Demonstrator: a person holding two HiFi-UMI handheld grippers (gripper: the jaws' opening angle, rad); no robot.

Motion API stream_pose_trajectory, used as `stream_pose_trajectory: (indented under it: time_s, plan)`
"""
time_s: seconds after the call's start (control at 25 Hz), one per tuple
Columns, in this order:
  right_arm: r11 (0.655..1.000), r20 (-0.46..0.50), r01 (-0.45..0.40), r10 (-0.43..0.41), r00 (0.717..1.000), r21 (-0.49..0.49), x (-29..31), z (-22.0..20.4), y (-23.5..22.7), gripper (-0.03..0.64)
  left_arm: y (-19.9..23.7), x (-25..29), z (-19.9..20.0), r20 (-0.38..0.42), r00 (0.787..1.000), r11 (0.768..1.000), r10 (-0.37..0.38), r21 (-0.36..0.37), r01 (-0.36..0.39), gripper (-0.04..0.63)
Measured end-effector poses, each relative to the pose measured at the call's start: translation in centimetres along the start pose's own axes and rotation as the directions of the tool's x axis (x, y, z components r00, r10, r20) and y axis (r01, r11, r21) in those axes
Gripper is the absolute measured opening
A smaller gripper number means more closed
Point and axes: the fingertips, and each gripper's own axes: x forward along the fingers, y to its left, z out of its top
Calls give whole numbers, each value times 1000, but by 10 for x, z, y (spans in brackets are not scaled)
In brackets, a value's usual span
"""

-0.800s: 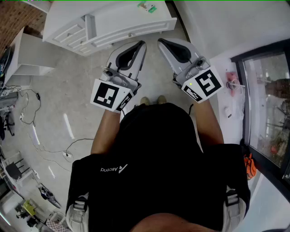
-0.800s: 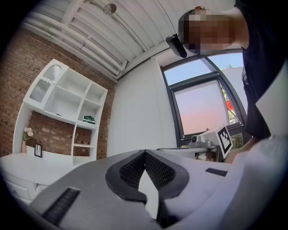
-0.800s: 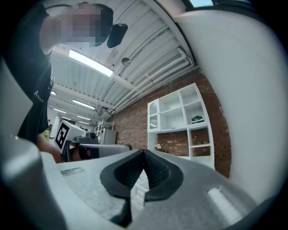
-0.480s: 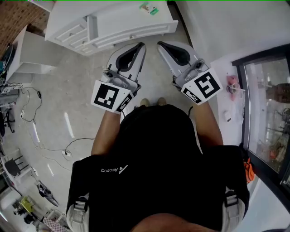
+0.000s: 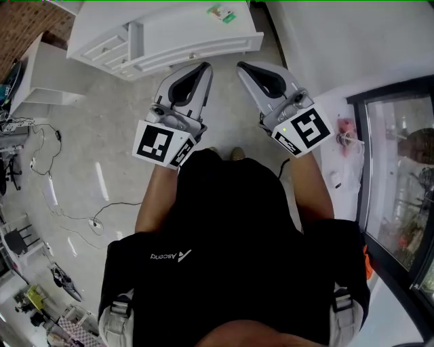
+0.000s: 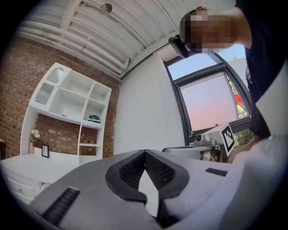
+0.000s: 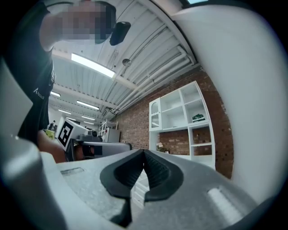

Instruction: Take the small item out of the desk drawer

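In the head view the white desk (image 5: 169, 34) stands ahead of me, its drawers (image 5: 108, 51) at the left end shut, so no small item shows. Both grippers are held side by side at waist height, short of the desk. The left gripper (image 5: 203, 66) is shut with nothing in it, and its jaws meet at the tip in the left gripper view (image 6: 145, 152). My right gripper (image 5: 241, 66) is also shut and empty (image 7: 144, 152). A white shelf unit (image 6: 72, 103) rises above the desk against a brick wall.
A small green thing (image 5: 221, 13) lies on the desk top. A white side table (image 5: 41, 81) stands at the left, with cables (image 5: 54, 196) on the floor below it. A white ledge (image 5: 342, 156) and a glass-fronted frame (image 5: 400, 169) close off the right.
The desk sits slightly lower in the head view. The left gripper has drifted a little to the left. Both grippers stay shut and empty.
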Motion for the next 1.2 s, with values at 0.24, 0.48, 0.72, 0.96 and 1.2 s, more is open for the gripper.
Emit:
stream_pose_trajectory:
  time_s: [0.24,0.48,0.72,0.96,1.2]
  plan:
    - [1000,-47,-7,6,999,-22,15,-14,-26,3,22,15,-8,-10,999,999,43,-8,-43,-2]
    - [999,-95,-6,3,995,-38,50,-32,-57,3,61,39,-16,7,999,999,52,-15,-52,-2]
    - [998,-167,5,-15,986,-61,109,-60,-108,3,129,77,-29,12,998,998,61,-13,-61,-2]
    - [997,-255,42,-58,965,-67,176,-99,-166,3,205,119,-50,-3,999,998,51,-24,-51,-2]
    - [993,-366,85,-109,924,-81,238,-146,-218,10,272,153,-66,-16,1000,999,25,-46,-26,-2]
